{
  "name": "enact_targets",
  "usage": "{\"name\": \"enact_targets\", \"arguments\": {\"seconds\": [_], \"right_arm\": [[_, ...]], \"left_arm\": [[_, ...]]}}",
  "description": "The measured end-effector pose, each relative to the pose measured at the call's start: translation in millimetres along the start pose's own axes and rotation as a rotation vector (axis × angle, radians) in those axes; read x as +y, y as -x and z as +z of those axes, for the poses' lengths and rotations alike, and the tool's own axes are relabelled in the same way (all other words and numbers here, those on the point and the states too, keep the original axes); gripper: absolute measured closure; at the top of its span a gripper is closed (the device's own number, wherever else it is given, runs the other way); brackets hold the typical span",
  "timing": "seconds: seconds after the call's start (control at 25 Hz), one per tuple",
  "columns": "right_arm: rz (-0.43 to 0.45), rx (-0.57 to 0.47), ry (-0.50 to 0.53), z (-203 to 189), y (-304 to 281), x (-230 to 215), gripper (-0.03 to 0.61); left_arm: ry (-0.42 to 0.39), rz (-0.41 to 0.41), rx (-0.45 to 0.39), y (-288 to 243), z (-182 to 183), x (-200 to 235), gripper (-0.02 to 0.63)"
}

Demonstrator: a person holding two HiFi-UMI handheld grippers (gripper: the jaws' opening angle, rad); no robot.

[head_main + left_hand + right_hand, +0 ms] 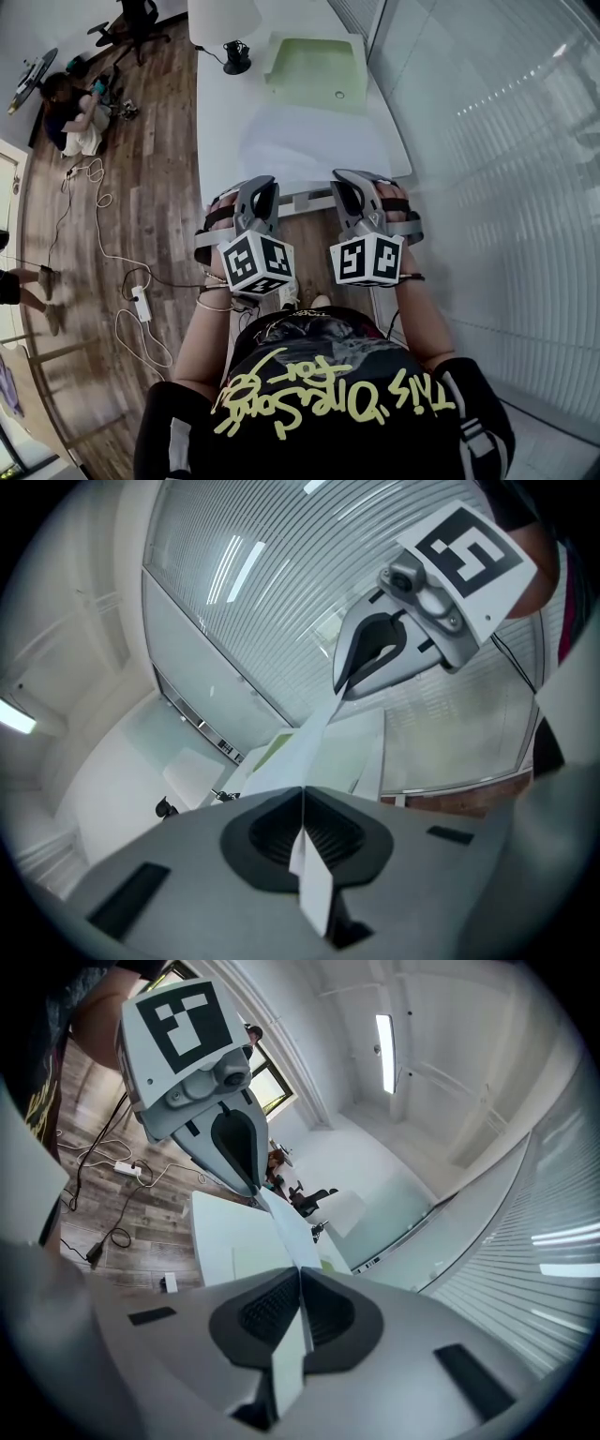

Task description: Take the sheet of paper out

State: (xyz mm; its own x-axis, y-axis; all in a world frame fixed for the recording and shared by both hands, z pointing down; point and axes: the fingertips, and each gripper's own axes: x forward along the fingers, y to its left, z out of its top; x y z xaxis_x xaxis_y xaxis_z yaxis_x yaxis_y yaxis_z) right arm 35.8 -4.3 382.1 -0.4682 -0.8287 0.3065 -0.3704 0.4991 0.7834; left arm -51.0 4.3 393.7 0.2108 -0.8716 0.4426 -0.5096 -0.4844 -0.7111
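A large white sheet of paper (pixel 300 141) hangs over the white table (pixel 214 112), held by its near edge. My left gripper (pixel 261 187) is shut on the sheet's near left part, my right gripper (pixel 345 180) on its near right part. In the left gripper view the sheet (pixel 319 738) runs edge-on from my left jaws (pixel 302 794) up to the right gripper (pixel 361 663). The right gripper view shows the sheet (pixel 291 1232) pinched in my right jaws (pixel 300 1274), stretching to the left gripper (pixel 239 1152). A pale green folder (pixel 314 70) lies at the table's far end.
A black lamp base (pixel 236 58) stands at the table's far left. A frosted glass wall (pixel 487 141) runs along the right. On the wooden floor at left are cables and a power strip (pixel 141 302), a seated person (pixel 70 112) and an office chair (pixel 141 19).
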Motion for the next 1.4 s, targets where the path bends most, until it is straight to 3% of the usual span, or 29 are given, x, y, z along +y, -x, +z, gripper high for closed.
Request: {"name": "enact_targets", "arguments": {"seconds": [1.4], "right_arm": [[-0.15,-0.065,0.045,38,19,-66,0.571]], "left_arm": [[-0.01,0.09,-0.101,10,40,50,0.603]]}}
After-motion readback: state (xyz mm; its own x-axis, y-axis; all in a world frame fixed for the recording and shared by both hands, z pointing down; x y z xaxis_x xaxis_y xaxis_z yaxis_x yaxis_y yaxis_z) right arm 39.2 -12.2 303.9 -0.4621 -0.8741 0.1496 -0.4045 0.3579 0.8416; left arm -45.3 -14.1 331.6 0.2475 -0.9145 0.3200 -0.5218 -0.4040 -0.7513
